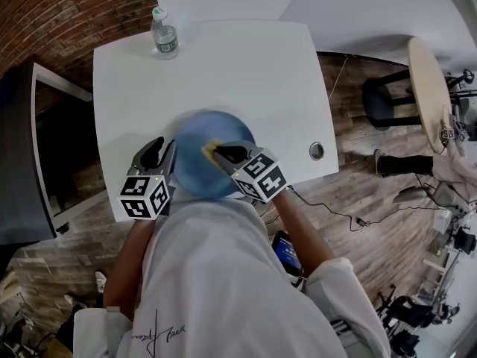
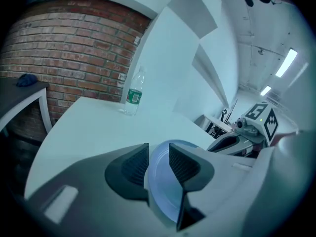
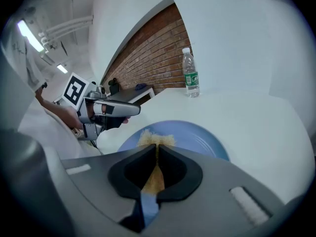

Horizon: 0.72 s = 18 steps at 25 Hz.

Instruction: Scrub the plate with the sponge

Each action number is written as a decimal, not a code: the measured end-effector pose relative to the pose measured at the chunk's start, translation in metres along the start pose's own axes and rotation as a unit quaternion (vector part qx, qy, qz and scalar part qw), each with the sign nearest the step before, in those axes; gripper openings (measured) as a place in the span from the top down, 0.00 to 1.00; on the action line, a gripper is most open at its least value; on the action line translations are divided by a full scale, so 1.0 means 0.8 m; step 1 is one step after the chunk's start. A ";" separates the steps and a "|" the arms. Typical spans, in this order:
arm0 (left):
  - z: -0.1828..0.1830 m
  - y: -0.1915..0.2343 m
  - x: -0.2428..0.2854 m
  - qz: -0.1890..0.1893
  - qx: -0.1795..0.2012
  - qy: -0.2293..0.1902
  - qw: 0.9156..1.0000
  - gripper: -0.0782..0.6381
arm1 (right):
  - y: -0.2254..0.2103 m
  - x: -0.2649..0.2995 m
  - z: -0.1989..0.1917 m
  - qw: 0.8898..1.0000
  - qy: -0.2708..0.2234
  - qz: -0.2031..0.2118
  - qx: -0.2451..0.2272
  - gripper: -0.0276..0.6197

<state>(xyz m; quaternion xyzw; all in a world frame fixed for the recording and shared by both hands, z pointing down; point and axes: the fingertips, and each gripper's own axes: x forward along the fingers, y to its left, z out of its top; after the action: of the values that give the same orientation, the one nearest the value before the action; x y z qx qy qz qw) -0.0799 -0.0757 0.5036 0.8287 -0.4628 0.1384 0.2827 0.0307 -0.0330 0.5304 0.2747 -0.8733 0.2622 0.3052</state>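
Note:
A blue plate (image 1: 195, 144) lies near the front edge of the white table (image 1: 238, 73) and looks blurred in the head view. My left gripper (image 1: 165, 149) is at the plate's left rim. In the left gripper view the plate's rim (image 2: 165, 181) stands between the jaws of my left gripper (image 2: 158, 159), which are spread and not pressing on it. My right gripper (image 1: 221, 154) is over the plate and shut on a yellow sponge (image 1: 209, 149). In the right gripper view the sponge (image 3: 157, 138) is pinched in my right gripper (image 3: 157, 154) above the plate (image 3: 197, 142).
A water bottle (image 1: 164, 33) with a green label stands at the table's far left corner. A cable hole (image 1: 317, 151) sits near the right edge. A dark desk (image 1: 22, 148) stands to the left, and a round table (image 1: 428, 88) with a stool to the right.

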 end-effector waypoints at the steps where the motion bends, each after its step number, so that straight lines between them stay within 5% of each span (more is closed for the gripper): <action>1: 0.009 -0.004 -0.005 -0.003 0.007 -0.012 1.000 0.71 | 0.001 -0.006 0.006 1.000 -0.010 0.001 -0.001 0.92; 7: 0.050 -0.037 -0.033 -0.025 0.060 -0.055 0.996 0.75 | 0.019 -0.042 0.042 0.997 -0.060 0.002 -0.042 0.92; 18: 0.113 -0.080 -0.080 -0.060 0.053 -0.134 0.988 0.87 | 0.051 -0.130 0.128 0.978 -0.203 -0.001 -0.049 0.92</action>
<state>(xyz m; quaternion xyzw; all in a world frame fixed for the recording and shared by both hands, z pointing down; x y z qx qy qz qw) -0.0628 -0.0591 0.3781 0.8799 -0.4380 0.0333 0.1811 0.0337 -0.0347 0.3791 0.3076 -0.9287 0.1574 0.1347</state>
